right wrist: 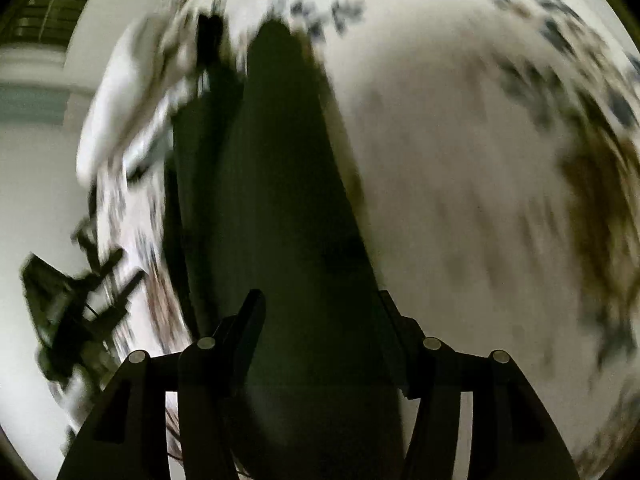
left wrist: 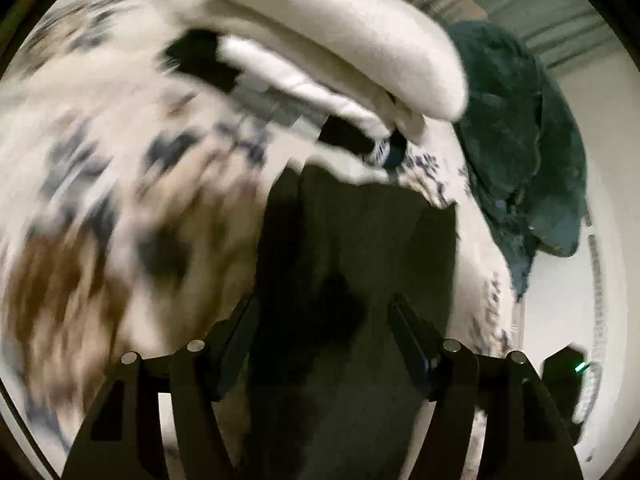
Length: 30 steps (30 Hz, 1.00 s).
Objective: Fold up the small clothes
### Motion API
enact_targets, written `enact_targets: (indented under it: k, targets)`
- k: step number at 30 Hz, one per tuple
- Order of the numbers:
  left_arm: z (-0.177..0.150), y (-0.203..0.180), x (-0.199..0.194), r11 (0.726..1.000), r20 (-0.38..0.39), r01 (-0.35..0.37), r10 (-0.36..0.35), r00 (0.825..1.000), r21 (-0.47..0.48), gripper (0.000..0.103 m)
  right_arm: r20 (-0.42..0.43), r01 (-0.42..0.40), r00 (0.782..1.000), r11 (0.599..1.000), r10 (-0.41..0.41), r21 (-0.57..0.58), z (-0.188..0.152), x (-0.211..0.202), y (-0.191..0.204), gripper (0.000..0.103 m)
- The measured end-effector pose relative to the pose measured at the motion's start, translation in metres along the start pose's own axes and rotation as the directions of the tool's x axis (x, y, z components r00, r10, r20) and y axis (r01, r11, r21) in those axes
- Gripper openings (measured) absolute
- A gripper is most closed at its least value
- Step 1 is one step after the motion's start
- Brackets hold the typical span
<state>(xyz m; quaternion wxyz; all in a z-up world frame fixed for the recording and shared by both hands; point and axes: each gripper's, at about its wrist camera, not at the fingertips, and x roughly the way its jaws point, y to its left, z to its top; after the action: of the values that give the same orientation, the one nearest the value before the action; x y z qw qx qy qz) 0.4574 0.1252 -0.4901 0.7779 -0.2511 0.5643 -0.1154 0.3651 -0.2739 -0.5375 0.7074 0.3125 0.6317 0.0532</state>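
Both the left gripper (left wrist: 320, 320) and right gripper (right wrist: 320, 312) hover with fingers spread, pinching nothing, over the dark garment (left wrist: 352, 248) lying lengthwise on the floral bedspread (left wrist: 100, 160), apparently partly folded, stacked clothes (left wrist: 320, 92) beyond.

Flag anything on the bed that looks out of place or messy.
The dark teal garment lies crumpled in a heap at the edge of the patterned bedspread, beside the folded stack. The dark garment lies flat. Blur hides finer detail.
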Motion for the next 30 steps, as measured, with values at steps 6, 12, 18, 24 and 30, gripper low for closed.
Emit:
enact_targets:
  k: [6, 12, 18, 24, 30]
  targets:
    - [0.057, -0.002, 0.067, 0.992, -0.034, -0.062, 0.065, 0.997, 0.106, 0.019, 0.068, -0.048, 0.997, 0.994, 0.041, 0.094, 0.113, 0.057, 0.020, 0.075]
    - [0.056, 0.015, 0.070, 0.992, -0.018, -0.048, 0.050, 0.999, 0.115, 0.010, 0.068, 0.008, 0.998, 0.990, -0.018, 0.139, 0.134, 0.090, 0.025, 0.014]
    - [0.070, 0.022, 0.087, 0.995, -0.059, -0.026, 0.032, 0.998, 0.098, 0.011, 0.034, 0.079, 0.996, 0.976, -0.088, 0.205, 0.148, 0.116, 0.021, 0.013]
    - [0.068, 0.031, 0.061, 1.000, -0.084, 0.031, -0.031, 0.996, 0.002, 0.036, -0.013, 0.084, 0.996, 0.991, -0.083, 0.105, 0.155, 0.107, 0.046, 0.044]
    - [0.032, 0.001, 0.022, 0.990, -0.078, 0.131, -0.128, 0.989, 0.047, 0.041, -0.006, 0.018, 1.000, 1.000, -0.018, -0.012, 0.128, 0.083, 0.075, 0.052]
